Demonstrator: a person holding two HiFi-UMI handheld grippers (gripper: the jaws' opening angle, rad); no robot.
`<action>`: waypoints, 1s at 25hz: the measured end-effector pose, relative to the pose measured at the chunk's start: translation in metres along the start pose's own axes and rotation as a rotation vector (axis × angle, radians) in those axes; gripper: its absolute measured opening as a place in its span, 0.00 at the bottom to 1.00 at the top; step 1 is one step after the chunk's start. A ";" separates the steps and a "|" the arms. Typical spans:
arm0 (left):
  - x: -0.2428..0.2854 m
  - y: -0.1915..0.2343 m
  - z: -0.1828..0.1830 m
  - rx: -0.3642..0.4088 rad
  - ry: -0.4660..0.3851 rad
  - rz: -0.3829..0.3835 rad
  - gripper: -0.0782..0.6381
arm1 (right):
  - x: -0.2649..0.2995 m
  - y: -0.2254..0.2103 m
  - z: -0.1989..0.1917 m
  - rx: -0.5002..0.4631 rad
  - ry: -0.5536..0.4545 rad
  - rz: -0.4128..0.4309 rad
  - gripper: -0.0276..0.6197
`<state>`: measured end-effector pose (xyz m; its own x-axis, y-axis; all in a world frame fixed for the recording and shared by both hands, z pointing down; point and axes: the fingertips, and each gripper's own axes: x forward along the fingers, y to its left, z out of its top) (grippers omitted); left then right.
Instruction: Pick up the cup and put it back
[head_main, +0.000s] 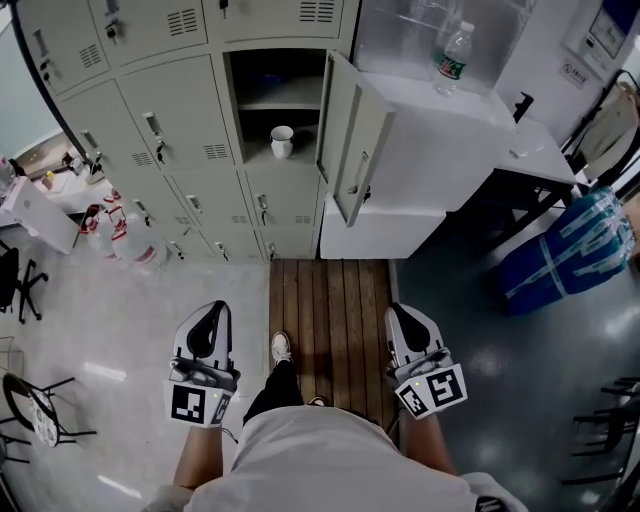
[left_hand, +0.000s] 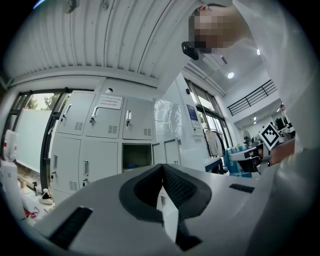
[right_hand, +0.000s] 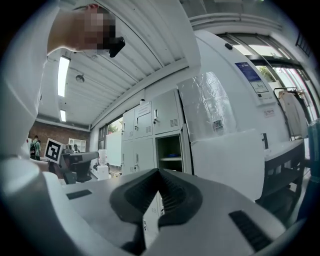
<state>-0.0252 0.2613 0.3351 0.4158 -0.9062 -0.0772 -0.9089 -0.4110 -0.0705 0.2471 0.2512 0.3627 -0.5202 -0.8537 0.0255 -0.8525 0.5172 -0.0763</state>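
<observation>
Both tongs closed and empty, cup on the locker shelf

The left tongs (head_main: 211, 308) and right tongs (head_main: 401, 312) sit in the lower middle of the head view, either side of the person's legs. Each has its jaws pressed together on nothing. The white cup (head_main: 282, 141) stands upright on a shelf inside the open locker (head_main: 255, 80) at the upper middle, well apart from both tongs. The locker door (head_main: 345, 130) hangs open just right of the cup. A plastic bottle (head_main: 452, 58) stands on the white cabinet (head_main: 440, 140) at upper right.
</observation>
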 end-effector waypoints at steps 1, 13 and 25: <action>0.010 0.008 -0.002 -0.007 0.002 0.000 0.14 | 0.012 -0.003 0.001 -0.002 0.008 0.004 0.07; 0.140 0.119 -0.029 -0.099 -0.015 -0.074 0.14 | 0.181 -0.005 0.029 -0.076 0.072 0.029 0.07; 0.233 0.139 -0.036 -0.107 -0.062 -0.171 0.14 | 0.272 -0.013 0.036 -0.075 0.072 0.061 0.07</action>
<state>-0.0557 -0.0101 0.3435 0.5626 -0.8158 -0.1340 -0.8218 -0.5696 0.0177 0.1192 0.0102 0.3348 -0.5712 -0.8153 0.0951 -0.8192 0.5734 -0.0049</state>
